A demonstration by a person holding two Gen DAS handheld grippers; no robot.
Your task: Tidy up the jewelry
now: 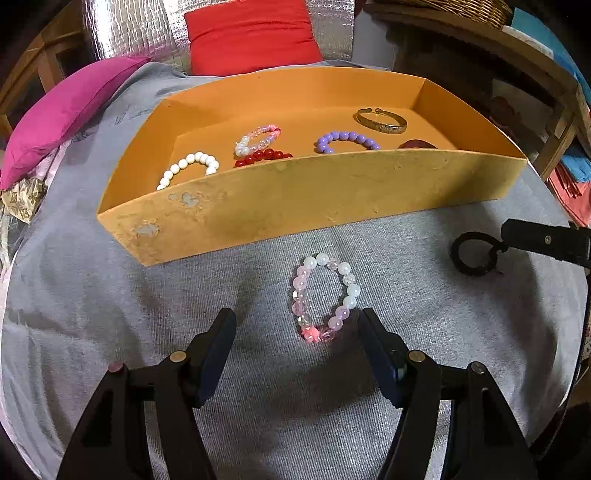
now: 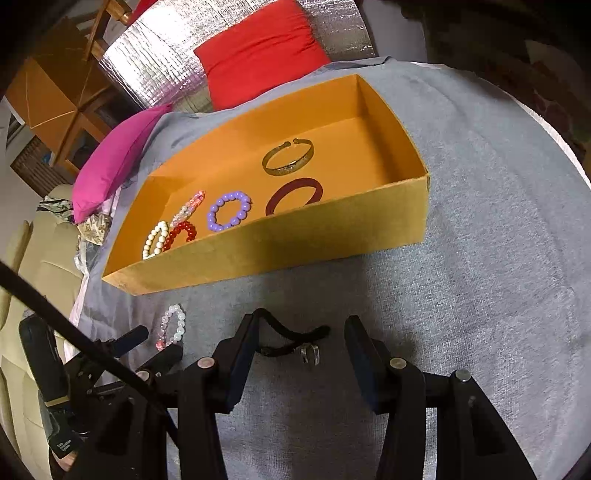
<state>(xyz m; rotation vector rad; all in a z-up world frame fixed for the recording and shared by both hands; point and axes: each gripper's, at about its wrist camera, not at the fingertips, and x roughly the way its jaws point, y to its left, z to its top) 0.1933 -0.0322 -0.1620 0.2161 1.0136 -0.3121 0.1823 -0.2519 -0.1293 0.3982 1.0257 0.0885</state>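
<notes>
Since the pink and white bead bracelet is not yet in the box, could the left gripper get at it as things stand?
Probably yes: the pink and white bead bracelet lies flat on the grey cloth just ahead of the open left gripper, with nothing between them.

Home living room, red cushion (image 1: 251,35), pink cushion (image 1: 62,110), wooden furniture (image 2: 55,92)

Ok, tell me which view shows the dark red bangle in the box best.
The right wrist view: the dark red bangle shows as a nearly whole ring on the orange box floor. In the left wrist view only its top peeks over the box's front wall.
</notes>
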